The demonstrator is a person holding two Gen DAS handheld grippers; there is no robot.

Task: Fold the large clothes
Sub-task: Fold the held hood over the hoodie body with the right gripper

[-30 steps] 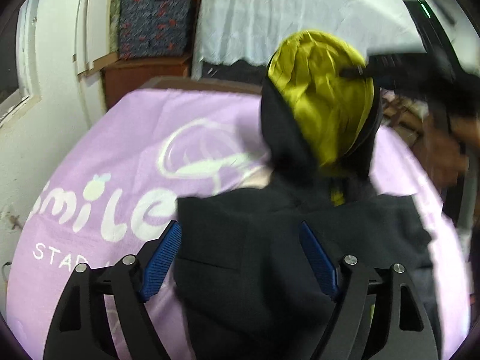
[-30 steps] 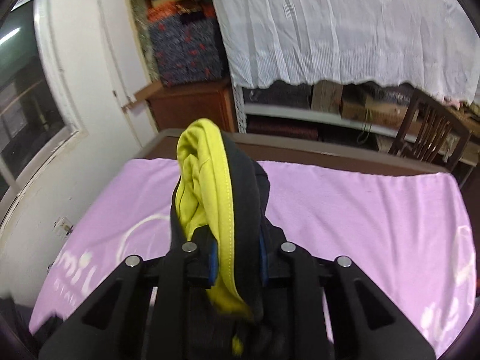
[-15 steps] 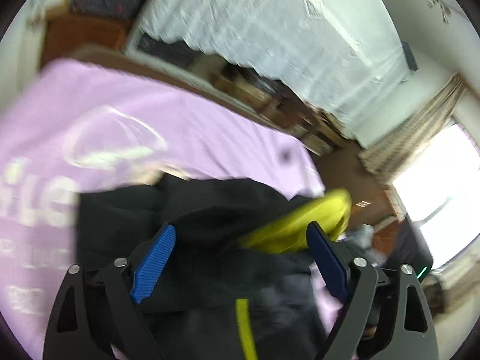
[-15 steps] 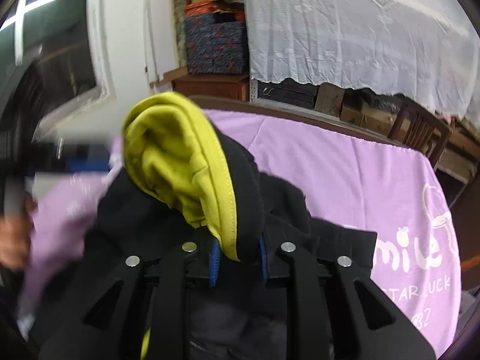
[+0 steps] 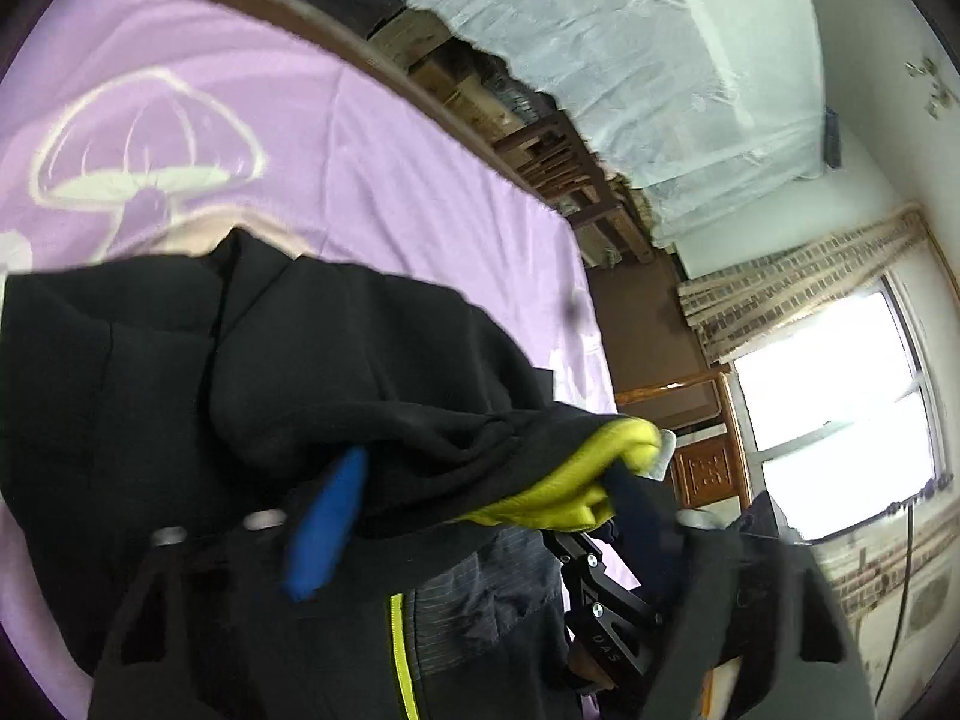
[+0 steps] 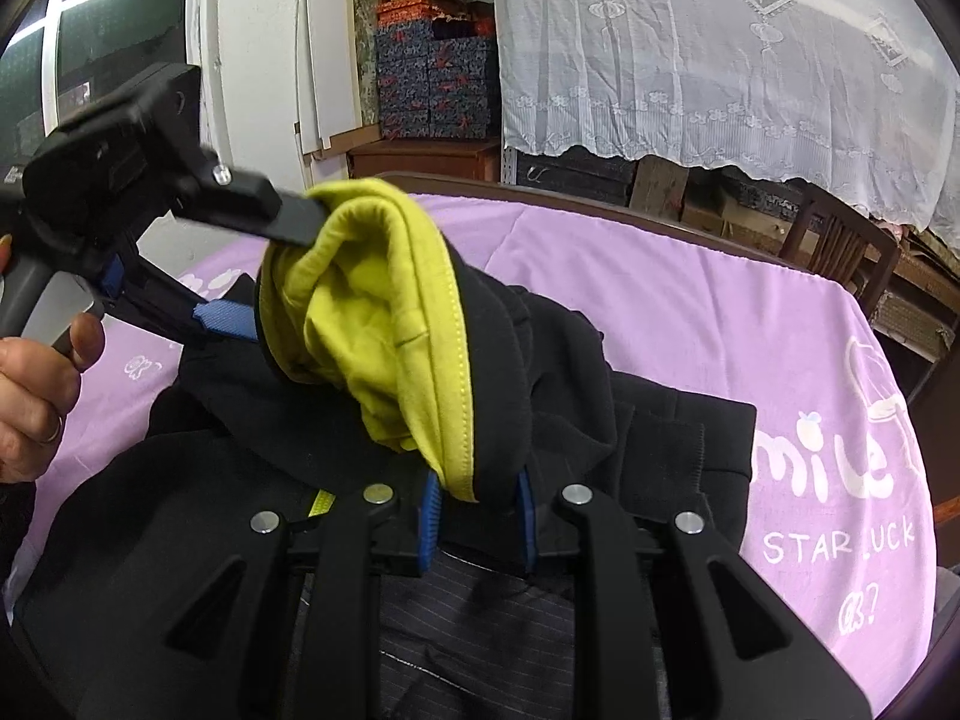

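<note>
Hoodie [image 6: 540, 396] lay mid-table on the purple cloth [image 6: 690, 300]; right claw [image 6: 474, 516] stayed clamped on the hood, while left claw [image 5: 480, 516], previously spread clear, now straddled it, readying the fold.

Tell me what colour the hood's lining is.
Yellow-green lining, inside a black hood; clearest in the right wrist view.

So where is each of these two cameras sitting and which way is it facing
Left wrist: on the left gripper, rolled sideways low over the black hoodie, facing the lilac blanket and a window; its blue fingers straddle the yellow-lined hood.
Right wrist: on the right gripper, facing the lace curtain; it is clamped on the hood's edge, and the left hand shows.
Shared: hoodie, hood, blanket, curtain, each other's gripper.
</note>
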